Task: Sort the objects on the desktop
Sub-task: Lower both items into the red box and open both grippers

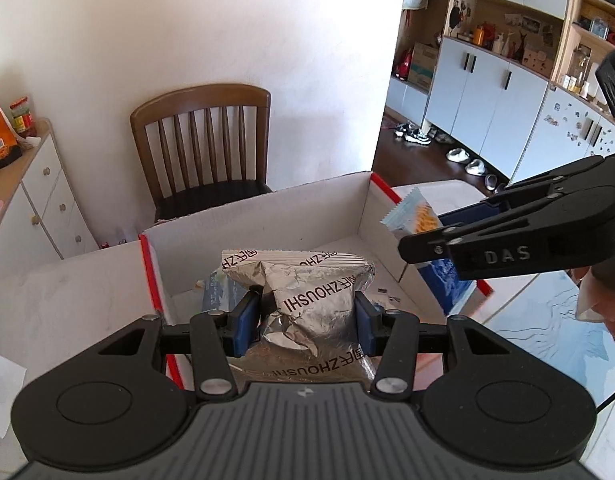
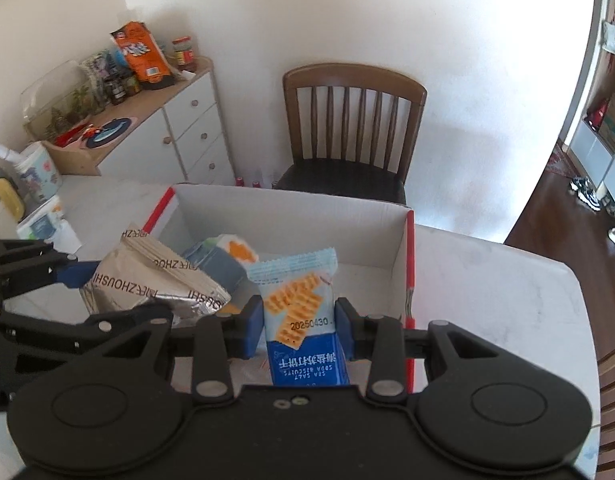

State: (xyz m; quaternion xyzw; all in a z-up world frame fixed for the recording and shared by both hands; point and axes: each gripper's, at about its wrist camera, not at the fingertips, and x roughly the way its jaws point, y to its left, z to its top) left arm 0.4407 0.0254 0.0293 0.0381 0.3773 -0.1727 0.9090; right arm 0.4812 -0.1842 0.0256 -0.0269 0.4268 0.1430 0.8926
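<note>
The left gripper (image 1: 307, 322) is squeezing a silver snack bag (image 1: 307, 292) at the frame's middle, above the white box (image 1: 267, 216). The right gripper (image 2: 299, 326) is squeezing a blue cracker pack (image 2: 299, 312).

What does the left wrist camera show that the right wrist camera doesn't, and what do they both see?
Only the left wrist view shows the tall cabinets and the shoes on the floor.

Only the right wrist view shows the glass tank on the sideboard and the date stamp on the blue cracker packet.

Both show the open white box, the wooden chair, the left gripper shut on the silver snack bag, and the right gripper shut on the cracker packet, both packets over the box.
</note>
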